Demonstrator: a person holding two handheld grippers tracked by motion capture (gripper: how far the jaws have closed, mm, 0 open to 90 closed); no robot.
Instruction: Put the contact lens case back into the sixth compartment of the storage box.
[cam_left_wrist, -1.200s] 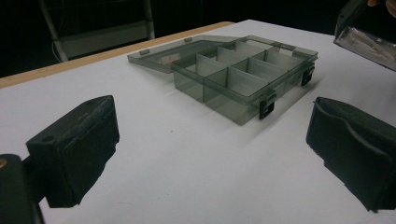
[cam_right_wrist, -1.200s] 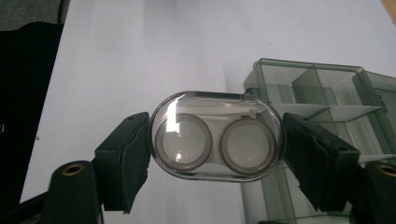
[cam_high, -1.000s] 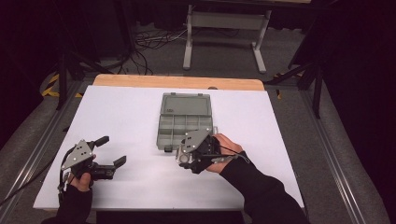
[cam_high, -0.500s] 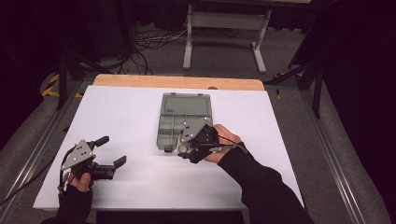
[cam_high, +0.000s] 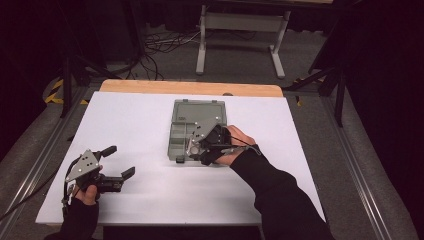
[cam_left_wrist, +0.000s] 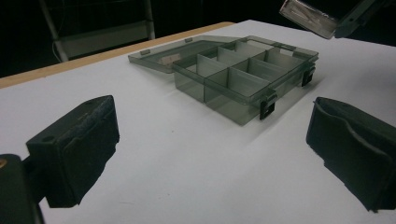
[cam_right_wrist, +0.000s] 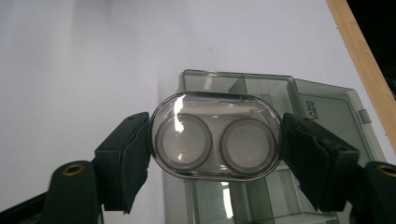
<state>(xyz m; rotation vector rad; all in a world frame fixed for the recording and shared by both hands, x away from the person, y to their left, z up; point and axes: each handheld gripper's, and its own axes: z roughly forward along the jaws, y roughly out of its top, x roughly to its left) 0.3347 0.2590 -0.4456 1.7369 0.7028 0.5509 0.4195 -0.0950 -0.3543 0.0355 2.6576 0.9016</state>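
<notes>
Carrying its load forward, the right gripper (cam_right_wrist: 216, 140) now hangs over the open organizer box (cam_high: 198, 131), clenched on a clear oval case (cam_right_wrist: 215, 139). Next, I judge: lower into a compartment beneath, release. Left gripper (cam_left_wrist: 210, 154) idles, jaws apart.

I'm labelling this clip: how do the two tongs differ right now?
The left tongs stand open with nothing between them, while the right tongs are shut on a clear oval plastic case with two round wells. The left tongs rest low over the bare white table, apart from the grey translucent compartment box; the right tongs hang over that open box. Both have black padded jaws.
</notes>
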